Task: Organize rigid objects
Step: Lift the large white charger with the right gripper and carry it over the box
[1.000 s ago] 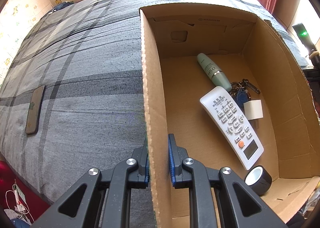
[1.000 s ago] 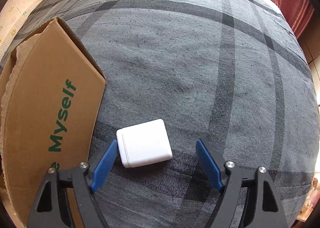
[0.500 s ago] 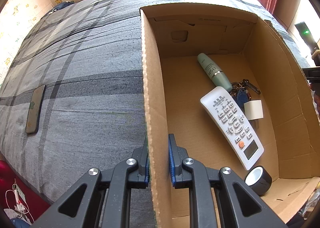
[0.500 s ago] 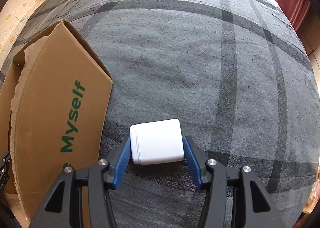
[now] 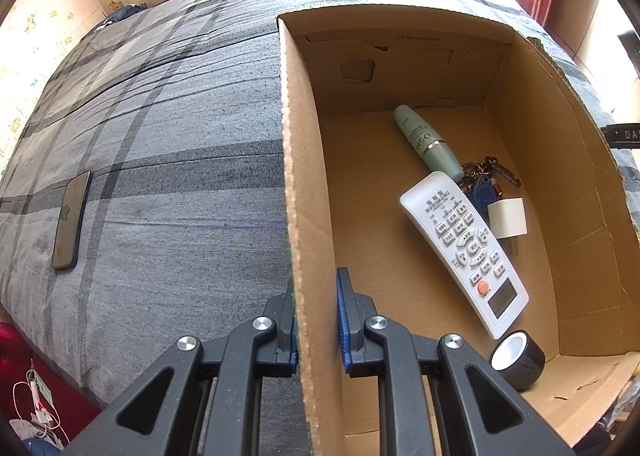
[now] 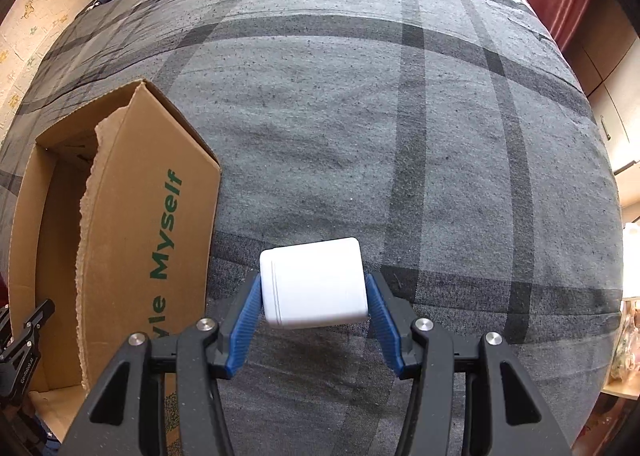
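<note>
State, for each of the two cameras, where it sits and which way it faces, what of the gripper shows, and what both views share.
Left wrist: on the left gripper, looking steeply down into the cardboard box; its fingers clamp the box wall.
Right wrist: on the right gripper, looking steeply down at the bedspread; its fingers hold a white jar.
Shared: box and bedspread.

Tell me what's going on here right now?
A person is packing items into a cardboard box on a bed. The left claw is clamped on the box wall, steadying it. The right claw, whose jaws have just closed, grips a white jar. A remote, tube, keys and tape are already inside.
</note>
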The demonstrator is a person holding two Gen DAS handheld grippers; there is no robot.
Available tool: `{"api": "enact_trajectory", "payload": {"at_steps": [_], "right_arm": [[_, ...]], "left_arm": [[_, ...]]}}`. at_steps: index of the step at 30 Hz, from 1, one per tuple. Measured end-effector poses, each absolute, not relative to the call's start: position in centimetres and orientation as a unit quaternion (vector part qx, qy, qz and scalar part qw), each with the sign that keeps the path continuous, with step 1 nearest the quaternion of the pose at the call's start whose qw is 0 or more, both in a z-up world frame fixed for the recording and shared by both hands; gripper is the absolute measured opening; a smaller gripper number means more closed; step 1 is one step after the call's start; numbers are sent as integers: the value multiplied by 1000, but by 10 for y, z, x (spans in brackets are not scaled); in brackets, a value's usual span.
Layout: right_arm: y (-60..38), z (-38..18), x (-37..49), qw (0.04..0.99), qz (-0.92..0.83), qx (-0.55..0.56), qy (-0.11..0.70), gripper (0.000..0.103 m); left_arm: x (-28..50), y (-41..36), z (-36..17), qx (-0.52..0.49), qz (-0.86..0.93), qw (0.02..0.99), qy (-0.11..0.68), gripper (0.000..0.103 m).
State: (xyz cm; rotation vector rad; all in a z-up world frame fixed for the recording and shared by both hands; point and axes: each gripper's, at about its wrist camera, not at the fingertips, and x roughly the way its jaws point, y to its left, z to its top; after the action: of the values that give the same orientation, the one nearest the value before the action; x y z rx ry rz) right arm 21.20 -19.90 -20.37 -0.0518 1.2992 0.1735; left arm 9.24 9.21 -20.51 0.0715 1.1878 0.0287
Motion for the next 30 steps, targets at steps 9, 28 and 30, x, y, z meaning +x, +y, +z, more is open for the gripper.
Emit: {"api": "enact_trajectory", "payload": {"at_steps": [9,28,30], "right_arm": [[-193,-159,204,806,82,-35,585,56],[-126,-97,188,825,138,-81,543,56],[-115,-95,188,824,146,-84,541,56]], "left_arm": [[93,92,-204,34,14,828,560,17],[93,93,-205,31,12,829,559,17],[93,93,-205,30,12,829,559,16]]}}
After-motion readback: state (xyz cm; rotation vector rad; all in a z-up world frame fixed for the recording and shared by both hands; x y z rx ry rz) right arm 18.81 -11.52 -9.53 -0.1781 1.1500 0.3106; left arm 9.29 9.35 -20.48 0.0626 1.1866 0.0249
